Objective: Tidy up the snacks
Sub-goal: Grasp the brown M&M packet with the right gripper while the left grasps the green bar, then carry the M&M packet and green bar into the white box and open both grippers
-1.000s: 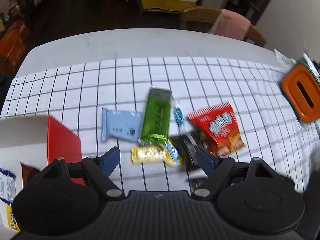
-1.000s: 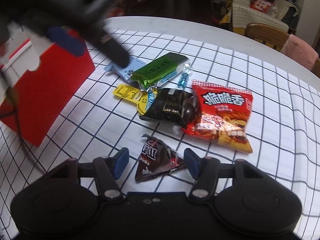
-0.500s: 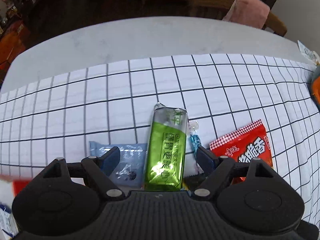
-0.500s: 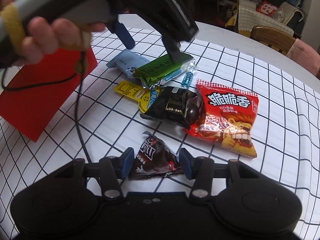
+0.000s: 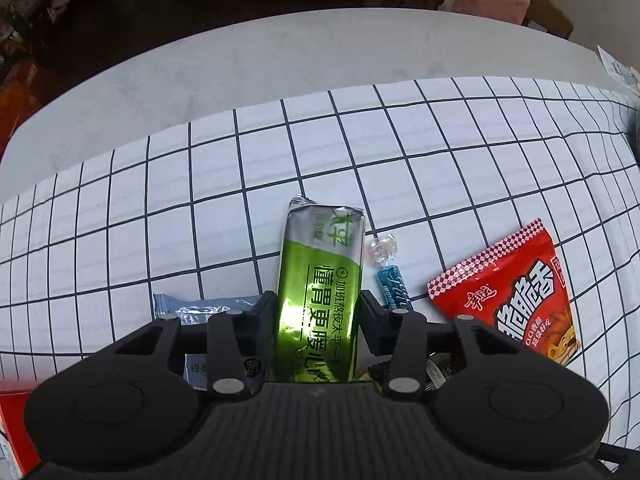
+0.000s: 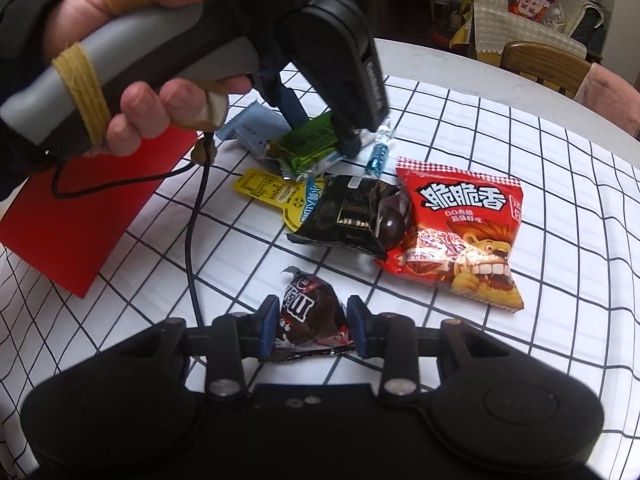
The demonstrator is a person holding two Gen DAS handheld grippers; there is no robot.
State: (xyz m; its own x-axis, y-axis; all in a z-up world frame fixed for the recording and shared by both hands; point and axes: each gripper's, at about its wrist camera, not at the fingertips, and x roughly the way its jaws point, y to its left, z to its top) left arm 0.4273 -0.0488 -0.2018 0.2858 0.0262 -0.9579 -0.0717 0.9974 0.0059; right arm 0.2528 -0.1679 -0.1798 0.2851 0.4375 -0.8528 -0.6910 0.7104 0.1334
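The left gripper [image 5: 318, 312] has been brought down over the green packet [image 5: 320, 292] and closed against its sides. The right gripper [image 6: 312, 326] has been closed on the brown chocolate packet [image 6: 310, 316].

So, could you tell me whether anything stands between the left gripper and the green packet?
Nothing visible does: the left gripper has just been closing, and its pads now sit against both sides of the green packet, which lies partly over the pale blue packet.

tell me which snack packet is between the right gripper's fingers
The small dark brown chocolate packet, alone in front of the pile; the right gripper pinches it. The green one sits in the left gripper.
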